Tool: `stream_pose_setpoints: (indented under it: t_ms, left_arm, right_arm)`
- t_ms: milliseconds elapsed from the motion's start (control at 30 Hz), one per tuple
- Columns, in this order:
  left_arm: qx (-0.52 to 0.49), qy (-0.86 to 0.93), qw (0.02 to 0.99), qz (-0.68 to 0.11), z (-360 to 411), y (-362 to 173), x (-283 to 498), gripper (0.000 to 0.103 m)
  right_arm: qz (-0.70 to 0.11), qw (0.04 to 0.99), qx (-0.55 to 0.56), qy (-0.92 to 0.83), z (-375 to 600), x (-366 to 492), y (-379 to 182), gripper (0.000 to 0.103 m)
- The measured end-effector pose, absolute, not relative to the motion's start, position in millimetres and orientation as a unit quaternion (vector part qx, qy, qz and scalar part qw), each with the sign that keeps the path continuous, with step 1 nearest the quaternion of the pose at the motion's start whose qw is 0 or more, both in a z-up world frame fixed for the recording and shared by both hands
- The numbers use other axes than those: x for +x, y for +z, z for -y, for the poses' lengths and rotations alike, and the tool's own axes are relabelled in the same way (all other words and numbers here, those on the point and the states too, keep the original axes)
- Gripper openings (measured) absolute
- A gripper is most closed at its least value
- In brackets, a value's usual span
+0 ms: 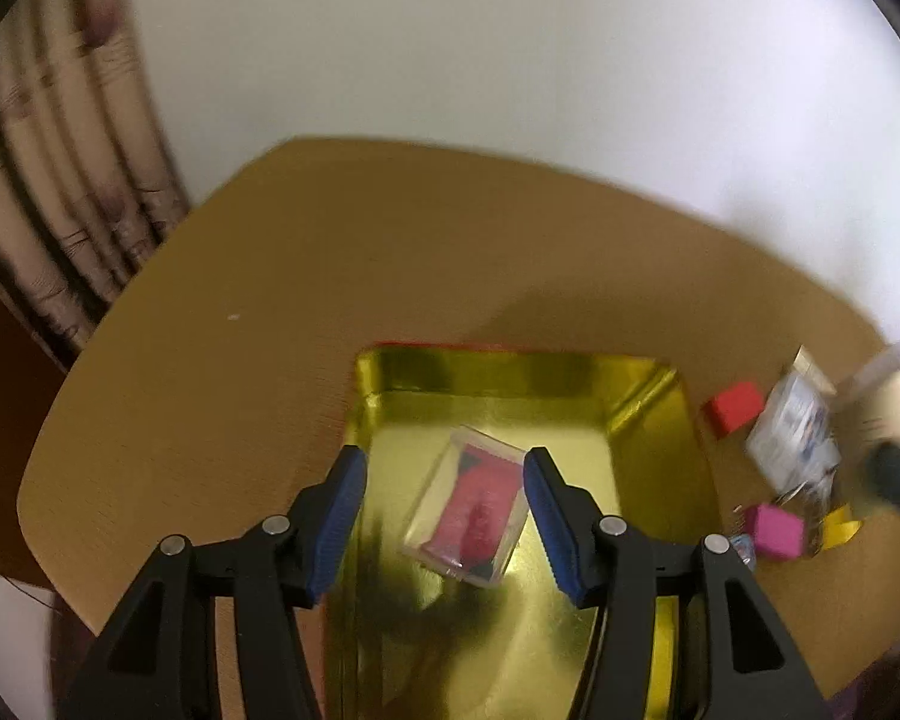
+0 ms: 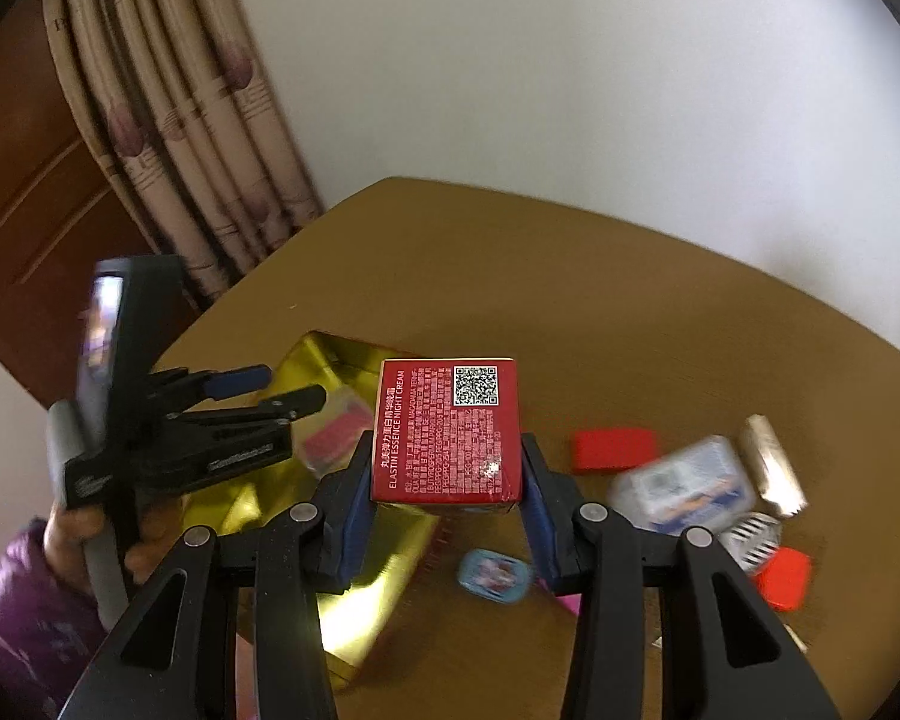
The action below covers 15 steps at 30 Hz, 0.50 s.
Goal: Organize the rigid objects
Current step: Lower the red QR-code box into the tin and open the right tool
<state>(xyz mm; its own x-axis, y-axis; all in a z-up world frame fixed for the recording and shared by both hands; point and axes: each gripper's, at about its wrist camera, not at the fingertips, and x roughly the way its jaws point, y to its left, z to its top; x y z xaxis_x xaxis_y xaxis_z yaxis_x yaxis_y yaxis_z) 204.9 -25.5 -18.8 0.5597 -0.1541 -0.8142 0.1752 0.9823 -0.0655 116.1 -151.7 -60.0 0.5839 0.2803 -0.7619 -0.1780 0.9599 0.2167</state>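
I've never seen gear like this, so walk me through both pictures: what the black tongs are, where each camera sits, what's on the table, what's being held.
No robot here: a person holds a two-finger tool in each hand, each carrying a camera looking along its fingers. The left view shows the left tool open above a gold tray, where a clear case lies. The right view shows the right tool clamped on a red cream box. Small items wait on the brown table: a red block, a blue tin, a blurred clear box.

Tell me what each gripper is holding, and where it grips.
Right gripper clamps the red night cream box by its two opposite sides. Left gripper holds nothing.
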Motion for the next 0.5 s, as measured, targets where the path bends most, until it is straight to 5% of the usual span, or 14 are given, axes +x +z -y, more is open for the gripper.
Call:
stream_pose_setpoints:
  t_ms: [500]
  left_arm:
    - [-0.051, -0.018, 0.894, -0.445, -40, 1, 82, 0.057]
  right_arm:
    - [-0.526, 0.839, 0.002, 0.138, 75, 162, -134, 0.041]
